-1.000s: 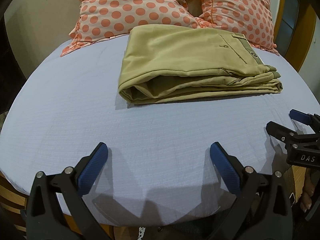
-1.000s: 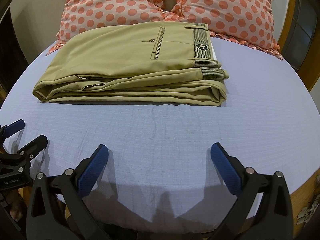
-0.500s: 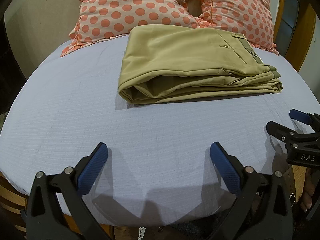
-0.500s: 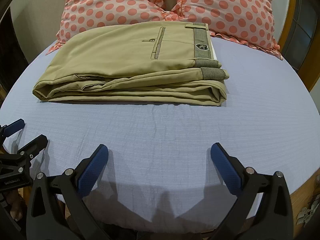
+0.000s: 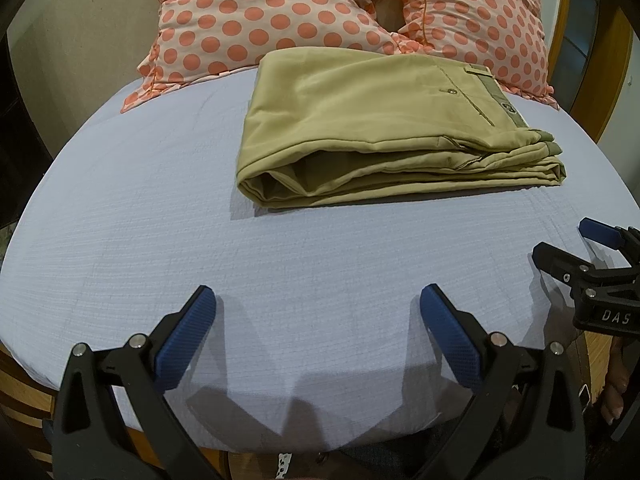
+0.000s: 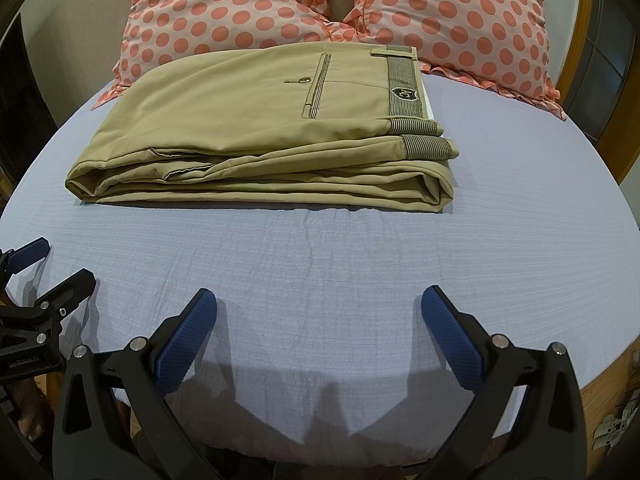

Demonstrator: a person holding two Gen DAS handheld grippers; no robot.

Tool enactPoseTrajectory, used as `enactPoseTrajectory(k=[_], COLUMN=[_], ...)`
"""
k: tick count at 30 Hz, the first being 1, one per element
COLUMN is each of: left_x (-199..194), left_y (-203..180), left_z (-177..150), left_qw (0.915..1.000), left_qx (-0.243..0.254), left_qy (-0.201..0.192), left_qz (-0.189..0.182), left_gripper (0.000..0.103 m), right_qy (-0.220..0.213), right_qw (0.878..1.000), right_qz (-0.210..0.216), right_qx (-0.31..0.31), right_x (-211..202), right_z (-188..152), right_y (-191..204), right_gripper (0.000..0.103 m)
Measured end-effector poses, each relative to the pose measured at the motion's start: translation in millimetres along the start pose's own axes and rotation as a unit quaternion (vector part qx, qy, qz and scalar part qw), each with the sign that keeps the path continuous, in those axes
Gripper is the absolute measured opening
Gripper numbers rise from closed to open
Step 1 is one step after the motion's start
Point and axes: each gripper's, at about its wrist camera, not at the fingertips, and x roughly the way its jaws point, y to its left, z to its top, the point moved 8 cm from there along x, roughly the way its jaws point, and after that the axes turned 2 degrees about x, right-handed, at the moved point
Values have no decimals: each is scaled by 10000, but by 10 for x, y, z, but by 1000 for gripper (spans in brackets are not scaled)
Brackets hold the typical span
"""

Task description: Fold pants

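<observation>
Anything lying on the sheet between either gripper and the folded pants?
Nothing visible. Only bare blue sheet separates the open right gripper and the open left gripper from the folded pants.

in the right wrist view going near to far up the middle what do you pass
right tool with blue-padded open fingers → light blue bed sheet → folded khaki pants → pink pillows with coral polka dots
</observation>
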Motion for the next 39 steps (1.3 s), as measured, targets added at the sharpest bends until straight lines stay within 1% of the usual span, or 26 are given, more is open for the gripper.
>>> enactPoseTrajectory(k=[39], left_x=[-21], left_y=[7], left_z=[-1], left_qw=[10000], left_qx=[24], left_qy=[-62], left_qz=[-2], left_gripper=[101], right_qy=[-7], right_qw=[10000], right_qz=[10], right_qx=[-13], right_x=[0], right_z=[-4], right_y=[-2], right_gripper=[102])
